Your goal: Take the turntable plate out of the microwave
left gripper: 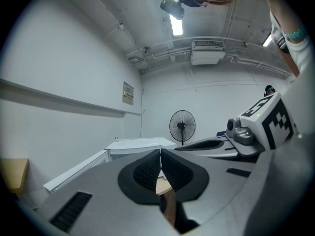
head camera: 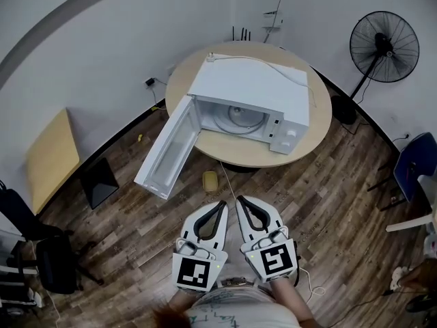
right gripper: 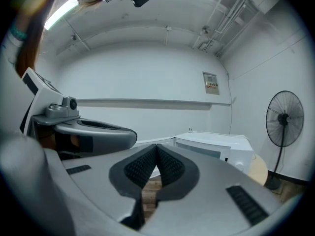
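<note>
Facing: both grippers point roughly level toward the microwave (head camera: 249, 84), which sits on the round table (head camera: 317, 125) well ahead of them, with bare wooden floor (head camera: 328, 203) in between.
Left gripper (head camera: 222, 205): jaws closed tip to tip, with nothing between the pads.
Right gripper (head camera: 239, 201): jaws likewise pressed together and empty; it is held just beside the left one, tips nearly side by side.
Turntable plate (head camera: 239, 118): lies flat inside the open cavity, straight ahead of both grippers and far beyond their reach.
Door (head camera: 167, 149): swung wide open on its left hinge, ahead and to the left of the left gripper, so the cavity mouth is unobstructed.
Axis: the plate is round, so it has no long axis to line up with. What seems to matter is that the cavity mouth faces back toward the grippers, so a straight-ahead approach should meet the plate's near rim.
Nearer hand: neither is clearly closer. The right gripper looks more directly in line with the plate, while the left has the open door on its outer side.
Stage: the removal looks not yet begun, as the plate is seated in the microwave.
Next move, as judged: close the distance forward, spread the jaws before reaching the rim, and enter low over the cavity floor.
Floor item: a small yellow object (head camera: 210, 180) lies just ahead of the left gripper, below the table edge.
</note>
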A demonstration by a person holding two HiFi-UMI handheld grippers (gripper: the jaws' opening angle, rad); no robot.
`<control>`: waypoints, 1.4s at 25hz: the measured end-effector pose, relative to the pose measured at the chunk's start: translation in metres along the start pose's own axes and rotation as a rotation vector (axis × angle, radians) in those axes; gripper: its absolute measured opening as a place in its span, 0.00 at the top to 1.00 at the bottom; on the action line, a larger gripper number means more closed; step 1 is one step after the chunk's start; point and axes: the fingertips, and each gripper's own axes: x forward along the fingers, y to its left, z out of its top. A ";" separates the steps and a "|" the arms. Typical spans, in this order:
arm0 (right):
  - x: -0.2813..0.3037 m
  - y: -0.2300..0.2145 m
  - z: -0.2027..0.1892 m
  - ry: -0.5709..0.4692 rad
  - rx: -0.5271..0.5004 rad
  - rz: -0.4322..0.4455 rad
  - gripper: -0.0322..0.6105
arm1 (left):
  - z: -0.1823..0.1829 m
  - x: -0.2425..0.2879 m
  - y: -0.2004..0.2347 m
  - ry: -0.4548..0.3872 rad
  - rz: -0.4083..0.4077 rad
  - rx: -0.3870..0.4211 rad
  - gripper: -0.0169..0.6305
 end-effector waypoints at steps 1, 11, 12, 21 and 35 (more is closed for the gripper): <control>0.000 0.000 0.000 0.001 -0.003 0.001 0.96 | -0.001 -0.001 0.001 0.002 0.004 -0.006 0.95; 0.007 -0.003 0.002 -0.007 -0.020 0.003 0.96 | -0.004 -0.002 0.018 0.012 0.059 0.007 0.95; 0.008 -0.004 0.001 -0.003 -0.022 0.004 0.96 | -0.003 0.000 0.019 0.011 0.060 0.010 0.95; 0.044 -0.045 -0.001 0.019 0.014 -0.031 0.96 | 0.001 0.057 0.032 0.031 0.004 0.033 0.95; 0.130 -0.110 0.011 0.007 0.042 0.037 0.96 | 0.016 0.153 0.079 0.044 0.037 0.047 0.95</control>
